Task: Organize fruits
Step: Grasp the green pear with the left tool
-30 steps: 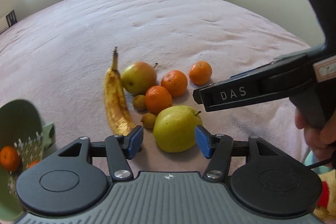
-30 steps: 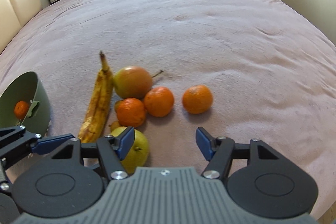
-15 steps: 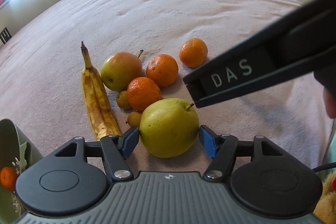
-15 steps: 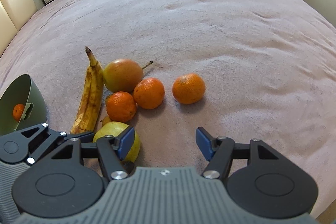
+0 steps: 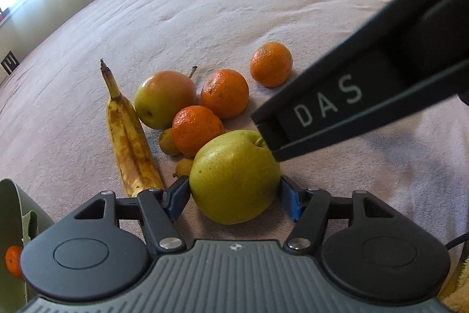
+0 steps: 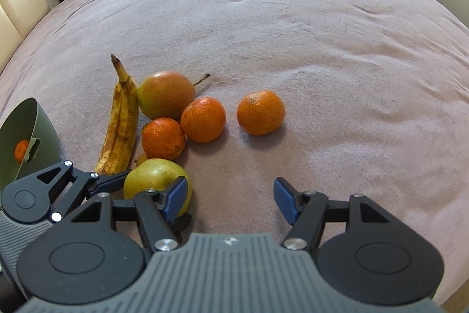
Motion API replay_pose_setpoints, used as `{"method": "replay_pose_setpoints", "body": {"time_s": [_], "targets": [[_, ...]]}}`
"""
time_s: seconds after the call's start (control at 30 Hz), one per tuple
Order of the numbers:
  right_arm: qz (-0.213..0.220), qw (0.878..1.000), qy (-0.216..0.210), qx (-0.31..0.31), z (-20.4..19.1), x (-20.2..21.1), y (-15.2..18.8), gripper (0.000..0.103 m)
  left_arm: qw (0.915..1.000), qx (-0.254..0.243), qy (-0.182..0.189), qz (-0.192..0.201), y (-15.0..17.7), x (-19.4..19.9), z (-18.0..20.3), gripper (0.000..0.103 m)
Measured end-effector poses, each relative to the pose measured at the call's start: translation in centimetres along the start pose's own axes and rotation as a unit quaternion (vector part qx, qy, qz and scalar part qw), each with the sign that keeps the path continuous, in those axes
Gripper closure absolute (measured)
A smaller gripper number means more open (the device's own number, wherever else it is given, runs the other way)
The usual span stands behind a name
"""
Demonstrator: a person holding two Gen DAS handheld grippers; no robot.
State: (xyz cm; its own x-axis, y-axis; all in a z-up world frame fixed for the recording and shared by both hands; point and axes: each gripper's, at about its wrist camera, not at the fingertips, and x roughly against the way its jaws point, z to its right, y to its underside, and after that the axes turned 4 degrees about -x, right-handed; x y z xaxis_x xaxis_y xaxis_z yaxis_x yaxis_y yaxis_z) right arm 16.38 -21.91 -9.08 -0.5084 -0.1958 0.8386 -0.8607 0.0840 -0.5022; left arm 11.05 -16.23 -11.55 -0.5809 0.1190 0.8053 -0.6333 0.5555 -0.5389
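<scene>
Pink bed [image 6: 293, 19] bears banana [image 6: 120, 119], mandarins [image 6: 261, 112], pears [image 6: 165, 94].

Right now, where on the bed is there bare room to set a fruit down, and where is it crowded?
Free: the bedcover beyond and right of the lone orange, and the patch before the right gripper. Crowded: banana, red-green apple, two oranges touching and the green apple between the left gripper fingers. The bowl borders the left.

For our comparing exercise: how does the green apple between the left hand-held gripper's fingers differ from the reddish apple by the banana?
The green apple is plain yellow-green; the reddish apple has a red blush. The green apple sits between the left hand-held gripper fingers; the reddish apple lies free beside the banana. Both have stems and rest on the bedspread.
</scene>
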Motion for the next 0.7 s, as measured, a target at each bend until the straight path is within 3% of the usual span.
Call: {"method": "replay_pose_setpoints", "body": {"time_s": [0.43, 0.7], "targets": [[0.044, 0.999, -0.015, 0.011, -0.4, 1.3, -0.6, 0.04, 0.9966, 0.078, 0.018, 0.021, 0.5, 2.8, -3.8, 0.03], [0.076, 0.994, 0.042, 0.066, -0.6, 0.5, -1.4, 0.044, 0.9918, 0.124, 0.009, 0.028, -0.2, 5.1, -6.3, 0.029]]}}
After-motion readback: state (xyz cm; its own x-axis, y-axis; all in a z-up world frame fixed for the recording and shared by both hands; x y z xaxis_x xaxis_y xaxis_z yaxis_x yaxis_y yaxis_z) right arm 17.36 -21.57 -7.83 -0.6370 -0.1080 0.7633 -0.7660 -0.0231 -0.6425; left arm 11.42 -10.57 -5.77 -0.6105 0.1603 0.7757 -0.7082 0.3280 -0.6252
